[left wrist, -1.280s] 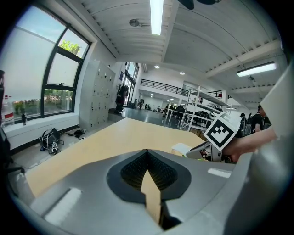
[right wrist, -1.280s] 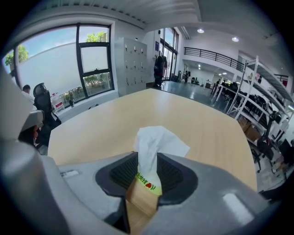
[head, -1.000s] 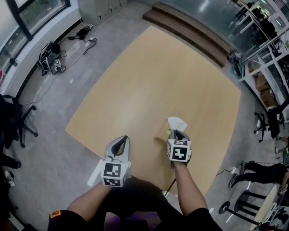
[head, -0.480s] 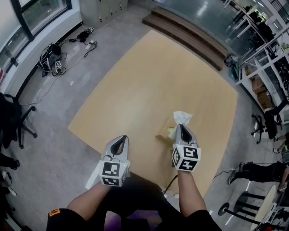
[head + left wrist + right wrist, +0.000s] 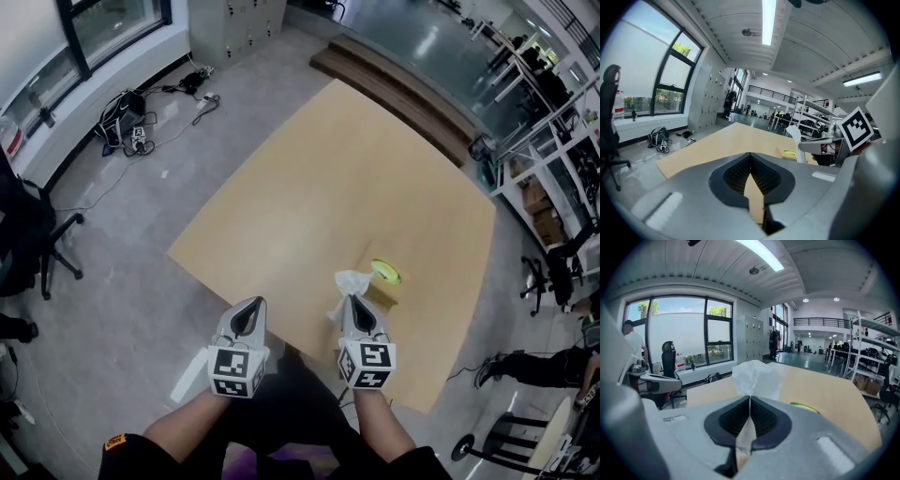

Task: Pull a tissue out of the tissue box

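Note:
The tissue box, brown with a green oval top, stands on the wooden table near its front right. My right gripper is drawn back from the box and is shut on a white tissue that is free of the box. In the right gripper view the tissue fans out above the shut jaws of my right gripper, with the box top beyond. My left gripper hovers off the table's near edge, shut and holding nothing. The left gripper view shows its jaws together and the tissue at the right.
An office chair and floor cables lie to the left. A wooden step runs past the table's far edge. Shelving and a person are at the right.
My right gripper has pulled back toward me and risen, drawing the tissue out of the box. The left gripper has shifted a little alongside it.

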A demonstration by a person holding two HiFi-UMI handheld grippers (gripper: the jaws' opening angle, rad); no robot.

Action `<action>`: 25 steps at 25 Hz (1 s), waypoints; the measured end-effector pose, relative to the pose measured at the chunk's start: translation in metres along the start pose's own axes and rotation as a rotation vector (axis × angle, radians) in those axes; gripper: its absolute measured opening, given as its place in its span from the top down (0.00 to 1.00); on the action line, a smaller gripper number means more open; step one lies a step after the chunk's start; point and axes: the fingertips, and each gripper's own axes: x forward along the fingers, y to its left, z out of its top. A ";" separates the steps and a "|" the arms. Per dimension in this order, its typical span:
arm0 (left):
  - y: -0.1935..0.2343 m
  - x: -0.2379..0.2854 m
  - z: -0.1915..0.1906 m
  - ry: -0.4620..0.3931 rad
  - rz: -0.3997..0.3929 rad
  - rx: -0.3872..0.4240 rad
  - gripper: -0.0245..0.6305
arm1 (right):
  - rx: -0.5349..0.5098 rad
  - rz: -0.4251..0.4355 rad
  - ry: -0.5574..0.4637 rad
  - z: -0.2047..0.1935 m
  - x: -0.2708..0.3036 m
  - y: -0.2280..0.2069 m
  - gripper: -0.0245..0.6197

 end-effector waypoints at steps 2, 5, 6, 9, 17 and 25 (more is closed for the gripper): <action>0.007 -0.017 -0.008 0.002 0.005 -0.010 0.93 | 0.002 0.007 0.001 -0.006 -0.009 0.017 0.96; 0.016 -0.040 -0.022 0.016 0.010 -0.027 0.93 | 0.007 0.015 -0.003 -0.013 -0.024 0.040 0.96; 0.018 -0.046 -0.028 0.024 0.012 -0.027 0.93 | 0.011 0.017 -0.003 -0.016 -0.029 0.047 0.96; 0.019 -0.063 -0.040 0.041 0.007 -0.034 0.93 | 0.019 0.036 0.003 -0.028 -0.042 0.066 0.96; 0.012 -0.092 -0.036 -0.010 0.064 -0.024 0.93 | -0.010 0.136 -0.020 -0.031 -0.063 0.090 0.96; -0.006 -0.126 -0.051 -0.048 0.219 -0.064 0.93 | -0.111 0.290 -0.079 -0.040 -0.092 0.095 0.96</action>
